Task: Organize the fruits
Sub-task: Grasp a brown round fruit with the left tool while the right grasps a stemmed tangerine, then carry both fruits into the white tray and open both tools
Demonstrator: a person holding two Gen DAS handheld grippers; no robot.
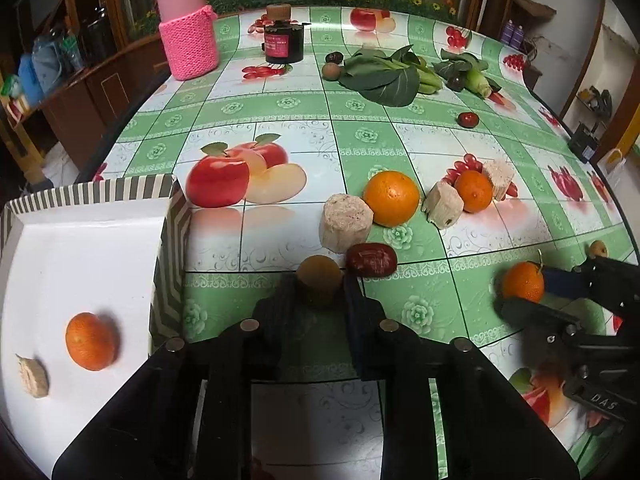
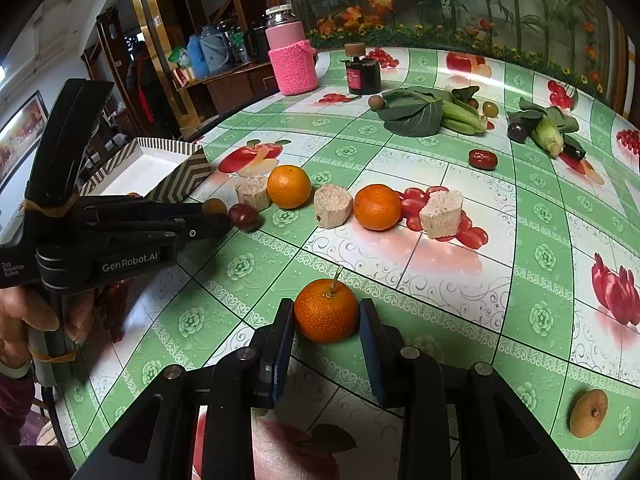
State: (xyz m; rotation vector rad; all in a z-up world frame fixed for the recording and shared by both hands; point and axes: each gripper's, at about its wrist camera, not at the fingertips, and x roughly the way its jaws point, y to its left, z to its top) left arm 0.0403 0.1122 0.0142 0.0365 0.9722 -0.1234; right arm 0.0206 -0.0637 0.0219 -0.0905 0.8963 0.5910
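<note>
My left gripper is shut on a small brown longan on the table, beside a red date. My right gripper is shut on a stemmed orange resting on the table; it also shows in the left wrist view. The striped paper tray at the left holds an orange and a pale chunk. Two more oranges sit among pale chunks mid-table.
A pink-sleeved bottle and a dark jar stand at the back. Leafy greens, corn and another date lie beyond. A brown fruit lies at the right near the table edge.
</note>
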